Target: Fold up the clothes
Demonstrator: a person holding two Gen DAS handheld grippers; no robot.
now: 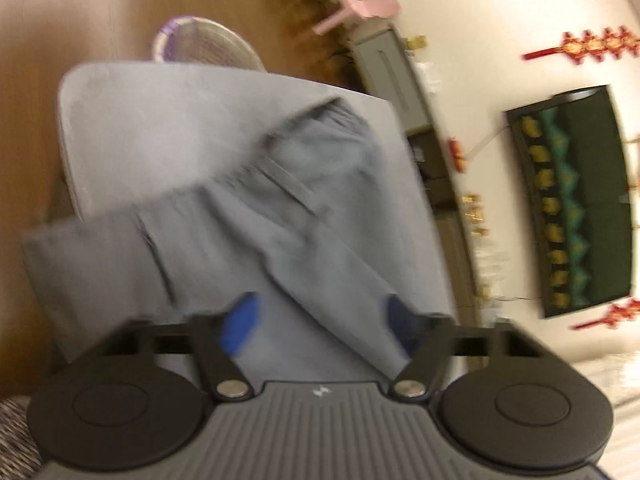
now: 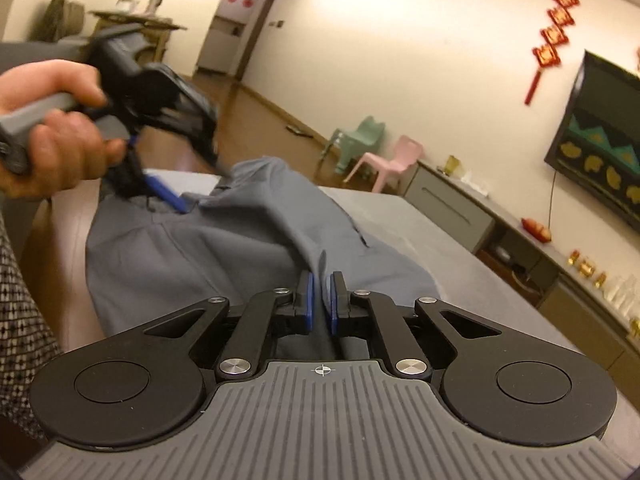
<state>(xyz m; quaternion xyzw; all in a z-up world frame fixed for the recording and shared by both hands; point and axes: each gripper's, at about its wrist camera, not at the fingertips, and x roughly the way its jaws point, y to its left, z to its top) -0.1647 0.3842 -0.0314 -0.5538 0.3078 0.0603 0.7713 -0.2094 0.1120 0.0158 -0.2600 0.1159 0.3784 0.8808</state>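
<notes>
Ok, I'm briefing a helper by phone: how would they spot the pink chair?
Look along the white wall that carries the television. Left of the long grey cabinet below it, two small plastic chairs stand on the wooden floor. The pink chair is nearer the cabinet; its neighbour is the green chair.

Grey-blue trousers [image 2: 224,256] are laid on a lighter grey desk [image 2: 420,240]. Blue pads [image 2: 307,294] are fitted to black jaws. One pink chair [image 2: 394,162] and one mint-green chair [image 2: 360,136] are seen; red hanging ornaments [image 2: 554,36] with gold; brown wooden floor [image 2: 256,120].
</notes>
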